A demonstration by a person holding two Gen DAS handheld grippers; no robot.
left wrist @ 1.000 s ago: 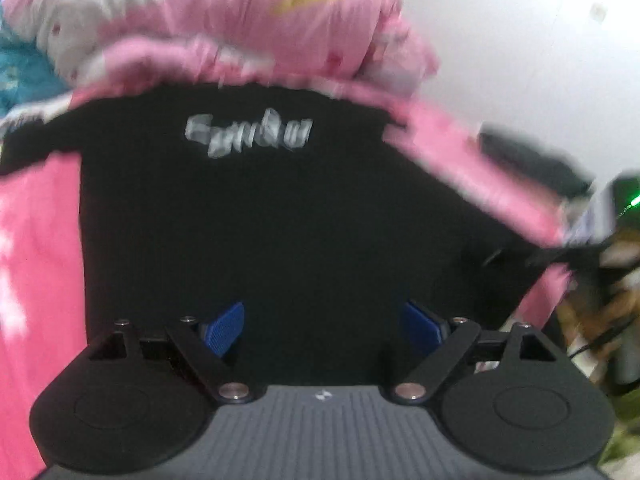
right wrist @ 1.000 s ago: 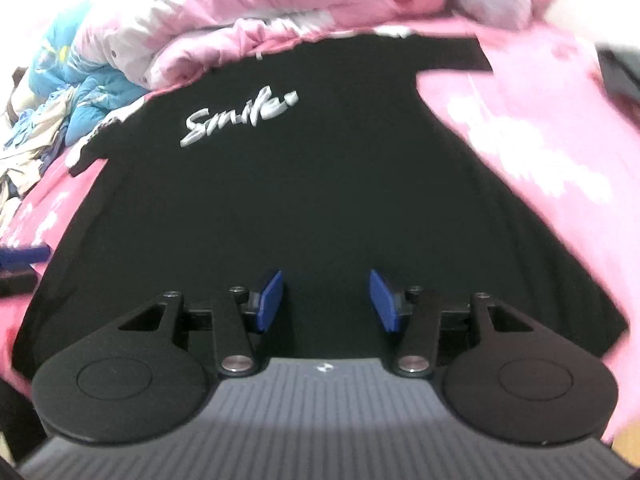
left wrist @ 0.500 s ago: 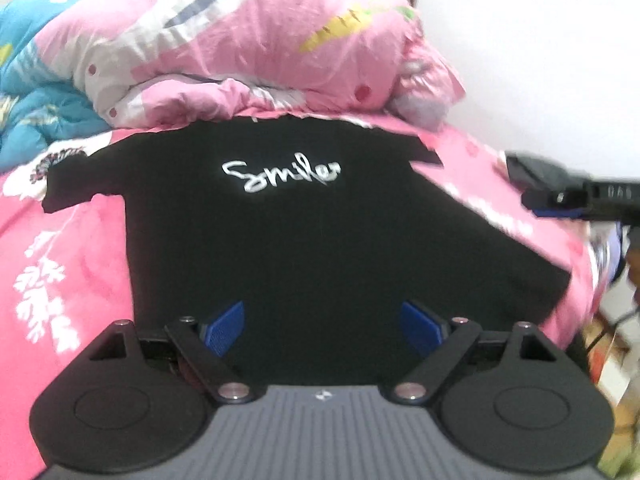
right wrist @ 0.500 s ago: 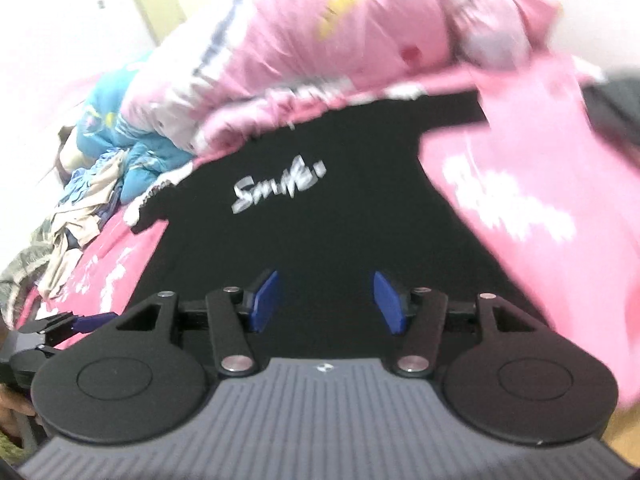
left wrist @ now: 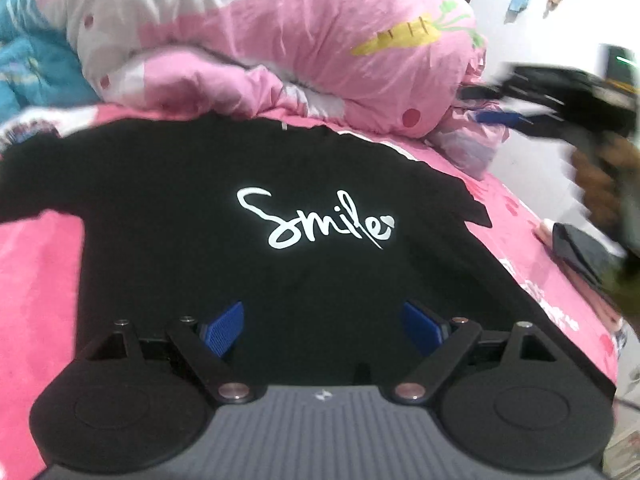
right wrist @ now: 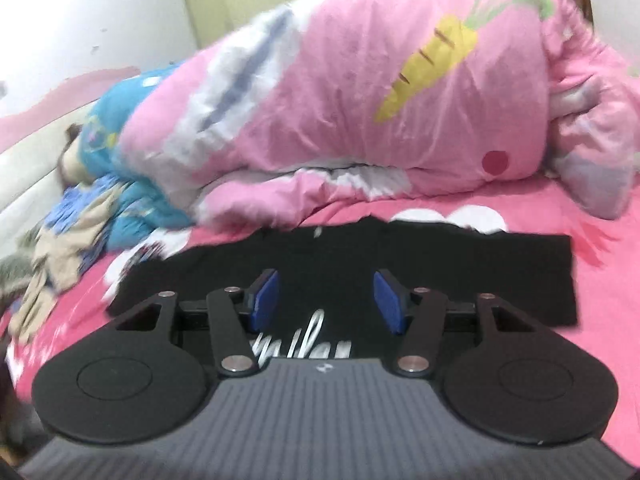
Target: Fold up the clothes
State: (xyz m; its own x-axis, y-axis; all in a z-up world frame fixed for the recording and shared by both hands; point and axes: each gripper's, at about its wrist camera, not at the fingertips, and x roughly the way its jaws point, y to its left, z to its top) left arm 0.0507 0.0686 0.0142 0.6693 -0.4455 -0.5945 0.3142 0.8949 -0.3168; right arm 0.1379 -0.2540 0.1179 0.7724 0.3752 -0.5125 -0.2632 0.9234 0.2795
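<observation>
We're in a home bedroom: a bed with a pink floral sheet (right wrist: 608, 280), a bunched carrot-print duvet (right wrist: 360, 112), and a pile of clothes (right wrist: 60, 248) alongside.

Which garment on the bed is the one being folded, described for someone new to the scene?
On the pink bedsheet, in front of the heaped pink carrot-print duvet, lies a black T-shirt spread flat. Its white handwritten "Smile" print sets it apart from the rumpled blue and beige clothes nearby.
</observation>
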